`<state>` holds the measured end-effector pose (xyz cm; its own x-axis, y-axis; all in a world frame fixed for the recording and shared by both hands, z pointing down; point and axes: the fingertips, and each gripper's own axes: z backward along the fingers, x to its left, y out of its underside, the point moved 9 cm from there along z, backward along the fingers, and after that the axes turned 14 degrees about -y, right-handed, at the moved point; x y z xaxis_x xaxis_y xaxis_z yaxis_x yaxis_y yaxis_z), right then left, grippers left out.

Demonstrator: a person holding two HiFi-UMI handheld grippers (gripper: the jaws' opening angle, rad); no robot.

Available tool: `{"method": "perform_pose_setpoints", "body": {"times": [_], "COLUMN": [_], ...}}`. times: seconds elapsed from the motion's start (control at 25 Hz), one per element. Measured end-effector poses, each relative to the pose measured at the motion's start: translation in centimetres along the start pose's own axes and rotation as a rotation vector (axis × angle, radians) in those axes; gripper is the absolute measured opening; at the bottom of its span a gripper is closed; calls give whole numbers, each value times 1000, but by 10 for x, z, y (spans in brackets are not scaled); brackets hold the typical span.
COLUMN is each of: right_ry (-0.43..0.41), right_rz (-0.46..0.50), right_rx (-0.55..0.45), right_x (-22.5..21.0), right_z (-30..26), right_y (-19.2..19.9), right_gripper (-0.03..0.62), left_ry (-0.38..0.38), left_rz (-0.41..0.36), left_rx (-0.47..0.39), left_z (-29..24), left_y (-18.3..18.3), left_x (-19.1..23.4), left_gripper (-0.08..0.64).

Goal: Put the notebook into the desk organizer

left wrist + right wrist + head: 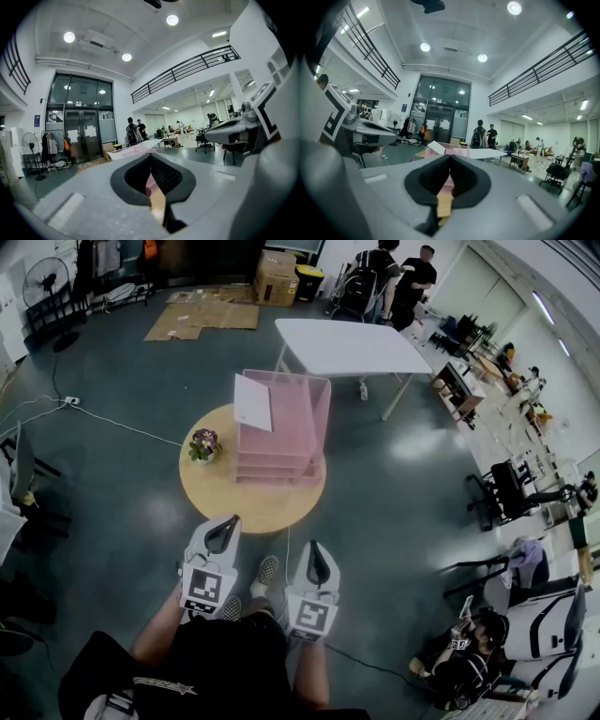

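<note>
From the head view, a round wooden table (211,491) stands on the gray floor. On it sits a pink desk organizer (292,427). The white notebook (253,402) stands up at the organizer's top left corner, touching it. A small pot of flowers (203,445) sits on the table, just beside the organizer on its left. A long white table (349,346) stands behind. The left hand-held gripper (231,526) and the right hand-held gripper (312,553) hang low by the person's shoes, well apart from the round table. In the left gripper view, the left hand-held gripper (151,157) is clenched with its two black jaws pressed together and nothing between them. The pink organizer (136,151) shows far off, past the jaws. In the right gripper view, the right hand-held gripper (449,158) is clenched too and holds nothing. Beyond it, the notebook (435,147) sticks up from the pink organizer (460,150). Two people (483,134) stand far behind.
</note>
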<state>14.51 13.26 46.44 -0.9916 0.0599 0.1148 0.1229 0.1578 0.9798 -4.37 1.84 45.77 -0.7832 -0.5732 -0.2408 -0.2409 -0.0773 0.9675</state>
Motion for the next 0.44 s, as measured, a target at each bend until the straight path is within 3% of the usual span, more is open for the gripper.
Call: {"method": "perform_pose_setpoints", "body": {"times": [0.28,0.44], "right_ry": [-8,0], "right_rz": [21,-15], "right_rx": [16,-43], "right_x": [3,1], "right_z": [2,2], "right_y": [-3,2], "right_gripper": [6,6], "left_ry": [-5,-1], "left_rz": [-1,-2], "left_rx": [0,0], "left_z": [3,2], "left_y": [0,-2], "left_x": [-1,-2], "left_gripper": [11,11]}}
